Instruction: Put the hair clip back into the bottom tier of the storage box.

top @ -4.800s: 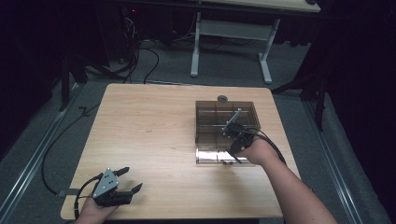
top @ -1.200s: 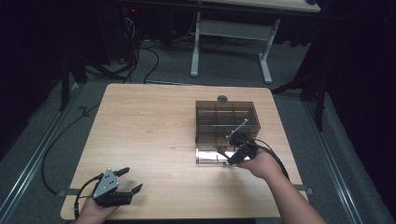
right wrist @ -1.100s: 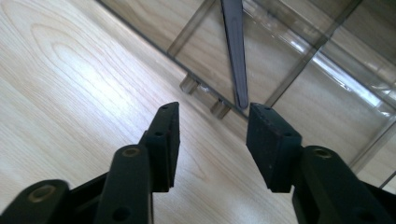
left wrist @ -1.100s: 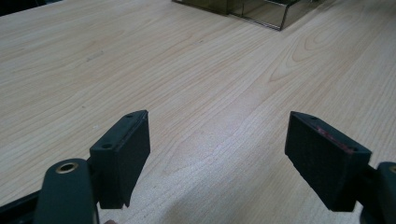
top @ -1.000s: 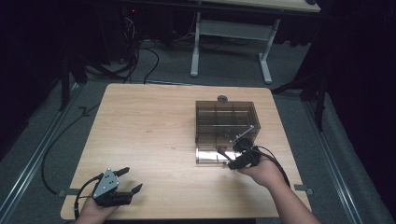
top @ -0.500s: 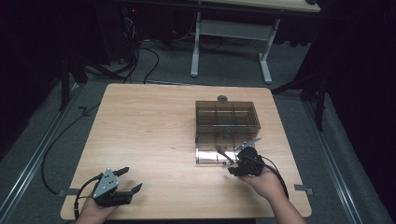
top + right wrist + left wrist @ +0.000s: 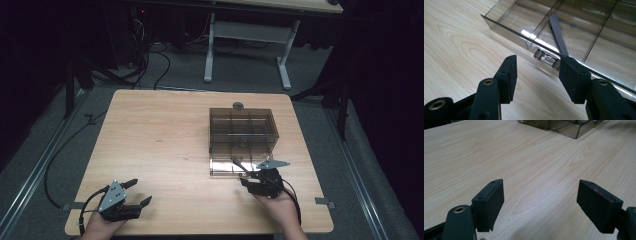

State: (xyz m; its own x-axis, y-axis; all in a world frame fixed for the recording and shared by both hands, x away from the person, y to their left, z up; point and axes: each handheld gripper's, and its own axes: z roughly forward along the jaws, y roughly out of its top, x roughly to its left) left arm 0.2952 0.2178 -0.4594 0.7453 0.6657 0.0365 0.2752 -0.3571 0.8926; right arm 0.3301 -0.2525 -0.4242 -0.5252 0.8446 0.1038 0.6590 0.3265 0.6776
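Observation:
A smoky clear box [image 7: 242, 127] of compartments stands on the right half of the wooden table [image 7: 160, 140]. Its shallow drawer [image 7: 225, 169] [image 7: 506, 18] is pulled out toward me. A grey flat strip [image 7: 557, 32] lies across the drawer's dividers. My right gripper [image 7: 241, 173] [image 7: 538, 62] sits low just in front of the drawer's clear bar handle [image 7: 546, 60]. Its jaws have just been opening and are open, with nothing between them. My left gripper [image 7: 140, 192] [image 7: 540, 183] rests open over bare wood at the near left corner.
A small round grey object [image 7: 238, 105] lies on the table behind the box. Cables trail over the floor [image 7: 65, 150] at the left. A white-legged table [image 7: 250, 35] stands beyond the far edge.
My right gripper has drawn back from above the box toward the near edge and sunk lower, ending just in front of the drawer. The left gripper has stayed put.

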